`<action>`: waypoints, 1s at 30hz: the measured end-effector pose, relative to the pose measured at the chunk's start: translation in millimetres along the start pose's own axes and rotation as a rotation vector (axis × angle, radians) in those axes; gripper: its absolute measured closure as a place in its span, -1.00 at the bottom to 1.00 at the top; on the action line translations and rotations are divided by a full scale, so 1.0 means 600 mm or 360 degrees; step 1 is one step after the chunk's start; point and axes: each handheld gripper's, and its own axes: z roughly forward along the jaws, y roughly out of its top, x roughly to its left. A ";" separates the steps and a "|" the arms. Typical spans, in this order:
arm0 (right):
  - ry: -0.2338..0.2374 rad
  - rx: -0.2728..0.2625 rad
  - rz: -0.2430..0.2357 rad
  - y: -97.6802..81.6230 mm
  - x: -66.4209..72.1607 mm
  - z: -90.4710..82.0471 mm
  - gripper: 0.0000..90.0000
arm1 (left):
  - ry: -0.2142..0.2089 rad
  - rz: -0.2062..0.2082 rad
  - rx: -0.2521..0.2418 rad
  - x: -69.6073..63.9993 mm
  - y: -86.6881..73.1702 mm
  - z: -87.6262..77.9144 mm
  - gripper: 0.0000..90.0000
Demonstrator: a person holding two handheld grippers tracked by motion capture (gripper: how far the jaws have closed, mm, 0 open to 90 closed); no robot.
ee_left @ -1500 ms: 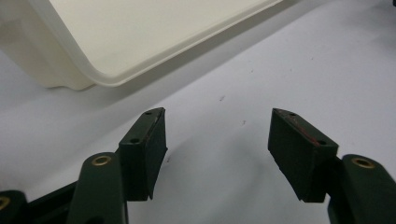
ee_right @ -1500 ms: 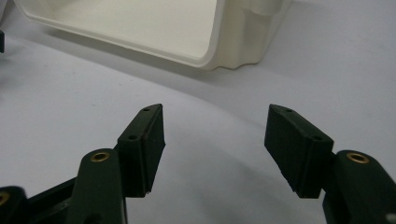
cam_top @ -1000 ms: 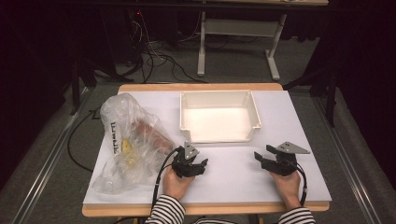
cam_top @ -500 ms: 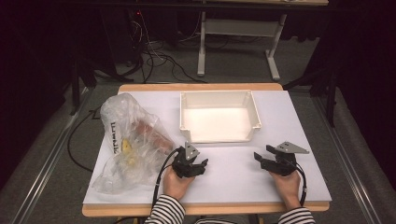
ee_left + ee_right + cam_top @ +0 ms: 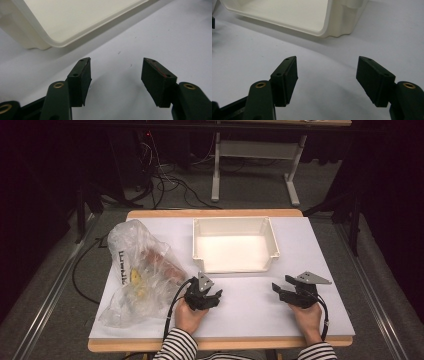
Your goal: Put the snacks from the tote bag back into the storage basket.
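Table [image 5: 260, 317]: white top, mostly bare near me. Tray [image 5: 235, 222]: far centre, empty. Bag [image 5: 137, 270]: left, contents unpacked, untouched. Left gripper [image 5: 214, 296]: beside bag, jaws apart, just narrowing, nothing between. Right gripper [image 5: 278, 291]: near right, open, idle. I judge work unstarted.

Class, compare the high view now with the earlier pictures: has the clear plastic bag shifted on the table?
No. The plastic bag lies at the same spot left of the white tray, its right edge next to the left gripper, as before.
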 end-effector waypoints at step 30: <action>0.0006 0.0011 -0.0044 0.000 0.004 0.001 -0.27 | -0.0052 0.0020 -0.0001 -0.029 0.028 -0.041 -0.09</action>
